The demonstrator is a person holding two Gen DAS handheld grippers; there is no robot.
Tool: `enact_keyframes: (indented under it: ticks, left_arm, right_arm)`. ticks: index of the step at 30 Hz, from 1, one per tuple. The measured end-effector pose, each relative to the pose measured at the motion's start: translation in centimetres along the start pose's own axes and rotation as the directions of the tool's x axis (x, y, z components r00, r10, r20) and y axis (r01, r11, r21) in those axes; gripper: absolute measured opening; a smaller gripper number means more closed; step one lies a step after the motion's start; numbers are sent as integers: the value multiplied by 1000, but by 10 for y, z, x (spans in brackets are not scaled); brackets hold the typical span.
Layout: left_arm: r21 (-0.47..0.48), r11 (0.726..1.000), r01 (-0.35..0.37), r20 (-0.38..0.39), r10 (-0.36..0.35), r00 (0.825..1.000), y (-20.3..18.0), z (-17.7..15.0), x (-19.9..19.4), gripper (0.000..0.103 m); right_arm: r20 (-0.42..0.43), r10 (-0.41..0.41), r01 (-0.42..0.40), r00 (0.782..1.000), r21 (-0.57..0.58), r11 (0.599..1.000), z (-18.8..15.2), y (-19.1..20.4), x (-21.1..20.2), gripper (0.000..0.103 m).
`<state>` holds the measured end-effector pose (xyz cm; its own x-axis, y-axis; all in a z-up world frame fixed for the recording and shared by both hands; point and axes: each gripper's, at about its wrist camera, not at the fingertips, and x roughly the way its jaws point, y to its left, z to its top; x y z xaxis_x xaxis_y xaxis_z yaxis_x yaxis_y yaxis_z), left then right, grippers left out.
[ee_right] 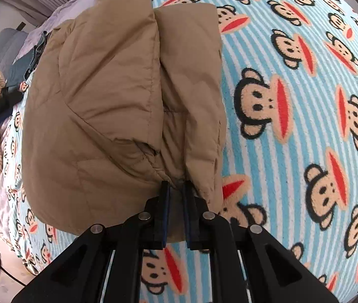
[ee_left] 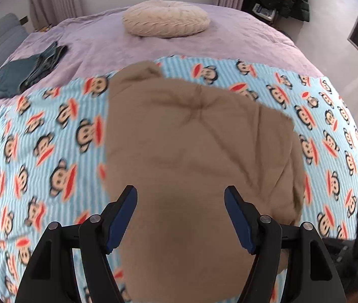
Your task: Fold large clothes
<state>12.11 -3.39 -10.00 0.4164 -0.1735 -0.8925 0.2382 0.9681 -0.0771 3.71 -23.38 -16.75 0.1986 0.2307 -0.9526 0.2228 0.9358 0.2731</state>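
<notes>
A tan puffer jacket [ee_right: 118, 106], quilted in soft padded panels with fine stitched seams, lay folded in a rough rectangle on a fleecy blanket [ee_right: 292, 116] striped pale blue and white and printed with cartoon monkey faces with wide red mouths. The blanket covered the near part of a bed under a plush lilac bedspread [ee_left: 98, 40].

The right tongs [ee_right: 176, 185] were pinched nearly together on a bunched edge of the jacket at its near end, fabric gathered between the blue-lined pads. The left tongs [ee_left: 181, 194] hung spread wide above the jacket's smooth near part, gripping nothing; their inner faces were dark blue, their arms black plastic with silver rivets.

Farther up the bed rested a round cream cushion [ee_left: 165, 21], pleated toward a dimpled centre. Near the left edge sat folded dark teal and denim clothes [ee_left: 30, 69]. No readable writing showed on anything.
</notes>
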Motion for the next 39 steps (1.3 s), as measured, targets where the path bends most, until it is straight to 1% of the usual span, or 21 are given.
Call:
enact_keyframes:
  ticks: [3, 4, 5, 6, 8, 9, 10, 11, 13, 15, 17, 19, 23, 27, 32, 39]
  left_arm:
    - [-25, 999, -29, -23, 28, 999, 14, -22, -3, 73]
    - [-36, 999, -30, -33, 29, 999, 18, -28, -2, 73]
    - [-47, 998, -30, -49, 28, 998, 23, -37, -1, 73]
    - [-52, 998, -34, -59, 31, 998, 26, -42, 0, 73]
    - [-63, 997, -46, -91, 40, 995, 33, -58, 5, 73]
    - [-68, 997, -44, -98, 38, 994, 35, -64, 8, 74]
    - [-76, 996, -43, -101, 35, 994, 37, -70, 9, 77]
    - [-86, 995, -51, -104, 42, 994, 40, -76, 11, 83]
    - [-100, 994, -42, -110, 31, 993, 43, -81, 14, 83]
    - [-114, 993, -36, -125, 22, 992, 45, -84, 17, 83]
    - [-111, 993, -35, -130, 21, 991, 44, -87, 17, 83]
    - [-106, 994, -34, -138, 19, 990, 43, -86, 17, 83]
    - [-99, 994, -34, -136, 21, 990, 42, -86, 14, 83]
    - [-116, 993, -30, -137, 14, 991, 44, -85, 11, 83]
    - [-115, 993, -25, -131, 10, 991, 43, -84, 6, 83]
    - [-110, 994, -11, -131, -4, 991, 42, -88, -7, 83]
  right_arm:
    - [13, -8, 8, 1000, 9, 1000, -7, 0, -14, 11]
    - [30, -17, 16, 999, 14, 1000, -10, 1, -22, 11]
    - [56, -22, 21, 998, 19, 1000, -13, 3, -31, 11]
    - [104, -18, 16, 994, 22, 1000, -18, 6, -44, 11]
    - [197, 6, -6, 980, 0, 1000, -23, 8, -60, 11]
    - [218, 14, -11, 976, -16, 1000, -26, 12, -64, 11]
    - [230, 27, -19, 973, -38, 999, -30, 19, -68, 11]
    - [216, 40, -28, 976, -58, 998, -31, 25, -66, 11]
    - [160, 39, -28, 986, -71, 997, -32, 32, -52, 11]
    - [93, 19, -14, 995, -52, 999, -29, 30, -29, 11]
    - [40, -12, 13, 999, -24, 1000, -29, 24, -8, 11]
    - [10, -6, 6, 1000, 9, 1000, -30, 20, 3, 11]
    - [19, -12, 12, 1000, -7, 1000, -29, 22, -11, 11]
    - [24, -13, 13, 1000, -16, 1000, -27, 20, -29, 11]
    - [30, -9, 9, 1000, 3, 1000, -38, 13, -42, 11]
    - [33, -4, 3, 999, 9, 1000, -45, 15, -54, 11]
